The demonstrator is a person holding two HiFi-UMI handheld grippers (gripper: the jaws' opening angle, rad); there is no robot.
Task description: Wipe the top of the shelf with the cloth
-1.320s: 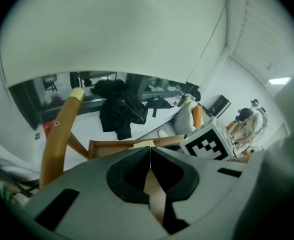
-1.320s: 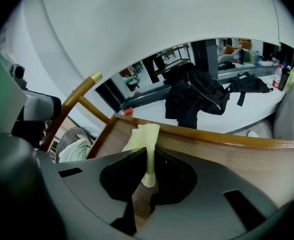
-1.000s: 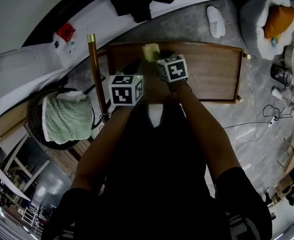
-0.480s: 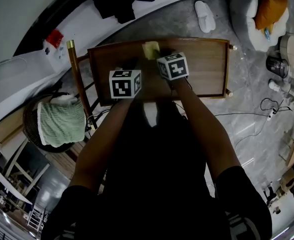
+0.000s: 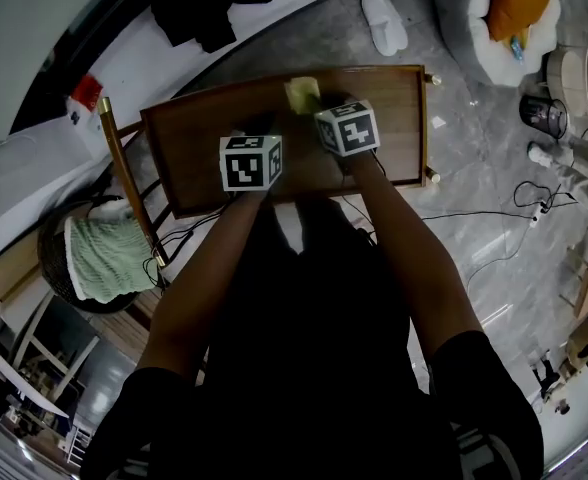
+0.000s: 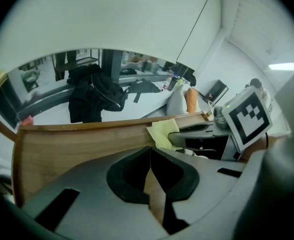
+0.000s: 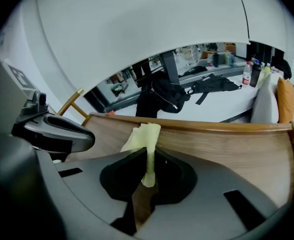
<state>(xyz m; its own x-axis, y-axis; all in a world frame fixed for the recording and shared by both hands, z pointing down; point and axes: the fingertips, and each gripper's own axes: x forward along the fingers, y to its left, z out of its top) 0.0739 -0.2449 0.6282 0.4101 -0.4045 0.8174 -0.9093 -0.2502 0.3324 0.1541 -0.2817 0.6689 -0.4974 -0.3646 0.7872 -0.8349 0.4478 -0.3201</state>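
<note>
While right gripper (image 7: 148,156) pinches cloth (image 7: 143,135), left gripper (image 6: 150,154) seems shut.

My head camera sits high over the shelf (image 5: 189,158) and looks steeply down, far enough off to take in the floor (image 5: 484,238) all round it. The left gripper (image 6: 149,156) camera rides close behind its own jaws, low over the wood, facing the shelf's far edge and the wall (image 6: 112,19) beyond. The right gripper (image 7: 148,160) camera does the same from alongside. All three views share the shelf top and the cloth (image 7: 146,133), and each gripper view catches the other gripper at its side.
</note>
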